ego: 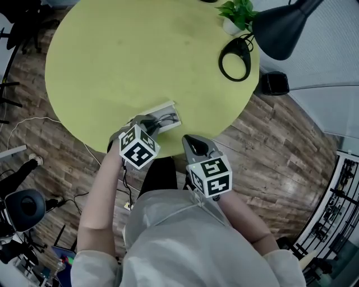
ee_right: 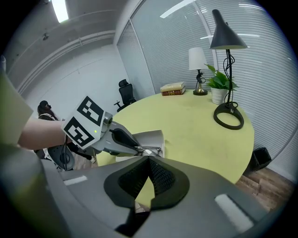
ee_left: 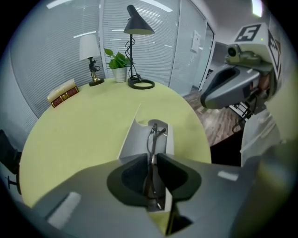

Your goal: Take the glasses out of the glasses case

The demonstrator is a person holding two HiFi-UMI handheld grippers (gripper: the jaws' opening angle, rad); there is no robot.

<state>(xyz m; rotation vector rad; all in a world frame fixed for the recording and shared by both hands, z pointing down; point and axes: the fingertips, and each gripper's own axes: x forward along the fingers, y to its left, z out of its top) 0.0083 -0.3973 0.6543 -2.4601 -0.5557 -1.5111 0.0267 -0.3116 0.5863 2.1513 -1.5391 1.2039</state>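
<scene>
The open grey glasses case point(ee_left: 135, 142) lies at the near edge of the yellow-green table point(ee_left: 84, 121) with the dark glasses point(ee_left: 156, 132) inside, the left gripper point(ee_left: 152, 159) clamped on them, while the right gripper point(ee_right: 148, 160), jaws together and empty, hovers just right of the case.

Desk lamp point(ego: 283, 28), potted plant point(ego: 238, 14), books point(ee_left: 63, 93)

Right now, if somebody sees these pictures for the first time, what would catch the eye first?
The round yellow-green table fills the head view; at its near edge lies an open grey glasses case with dark glasses inside. The left gripper reaches into the case, jaws pinched on the glasses, while the right gripper hangs shut beside it. A black lamp and a small plant stand at the far edge.
</scene>
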